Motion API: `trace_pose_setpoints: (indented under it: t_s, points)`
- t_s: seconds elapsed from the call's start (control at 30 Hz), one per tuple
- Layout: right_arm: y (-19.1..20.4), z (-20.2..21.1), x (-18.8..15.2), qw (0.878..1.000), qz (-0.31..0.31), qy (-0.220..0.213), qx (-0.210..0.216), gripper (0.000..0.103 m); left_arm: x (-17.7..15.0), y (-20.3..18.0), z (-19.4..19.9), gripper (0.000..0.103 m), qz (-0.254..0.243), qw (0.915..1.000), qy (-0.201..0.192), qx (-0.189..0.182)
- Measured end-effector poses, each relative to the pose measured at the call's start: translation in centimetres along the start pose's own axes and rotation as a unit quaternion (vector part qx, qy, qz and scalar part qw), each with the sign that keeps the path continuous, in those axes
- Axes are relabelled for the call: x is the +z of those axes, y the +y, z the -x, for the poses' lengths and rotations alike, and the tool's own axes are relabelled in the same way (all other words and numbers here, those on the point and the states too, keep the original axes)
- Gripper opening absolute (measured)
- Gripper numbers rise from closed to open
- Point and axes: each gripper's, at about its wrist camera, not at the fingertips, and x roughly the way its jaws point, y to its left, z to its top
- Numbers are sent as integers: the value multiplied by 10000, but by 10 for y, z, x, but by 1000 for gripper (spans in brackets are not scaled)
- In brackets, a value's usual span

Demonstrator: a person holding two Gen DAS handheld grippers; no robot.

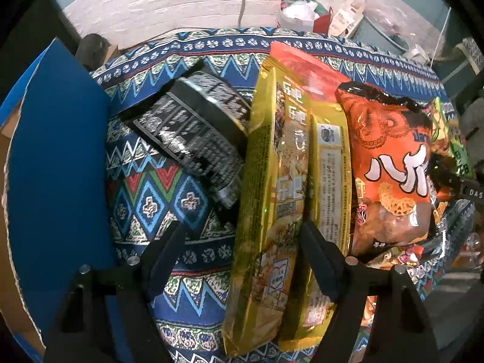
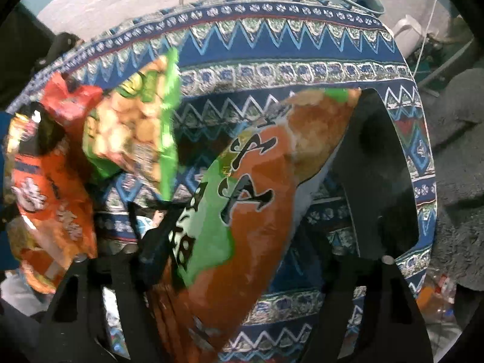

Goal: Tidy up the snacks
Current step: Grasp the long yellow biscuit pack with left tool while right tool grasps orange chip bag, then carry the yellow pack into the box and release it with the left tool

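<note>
Your left tongs (image 1: 242, 236) straddle the yellow packet (image 1: 266, 199), gaping; right tongs (image 2: 242, 227) straddle the orange bag (image 2: 242, 199), not visibly pinching. Both look light, crinkly, slippery: pinch mid-body, gently.

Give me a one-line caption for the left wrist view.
Left gripper straddles a yellow snack bag on the patterned tablecloth.

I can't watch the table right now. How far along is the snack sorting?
Nothing looks put away: the blue box shows no snacks. The left gripper straddles a yellow bag, the right gripper an orange-green bag. The black tub still waits.
</note>
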Motion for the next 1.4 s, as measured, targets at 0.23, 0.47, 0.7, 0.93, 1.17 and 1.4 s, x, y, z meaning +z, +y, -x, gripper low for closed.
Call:
trace_pose_setpoints:
  t_s: [0.23,0.47,0.7,0.93,1.17,1.4]
  points:
    - [2,8,-3,9997,168,-188,1,42,7,-14,-9,41,-105,9998,99,-98]
    - [13,30,-10,9981,349,-488,-164,32,2,-31,15,32,-291,9994,-179,65]
    - [17,72,-18,9950,291,-939,-183,32,-8,-36,49,32,-264,9984,-493,14]
    - [22,93,-21,9913,334,-1270,-126,32,-21,-21,76,32,-251,9953,-939,-20]
    - [31,113,-23,9862,479,-1586,-78,32,-28,-17,106,32,-240,9911,-1306,1]
    - [44,131,-25,9814,597,-1820,92,32,-30,-2,130,32,-86,9886,-1502,-34]
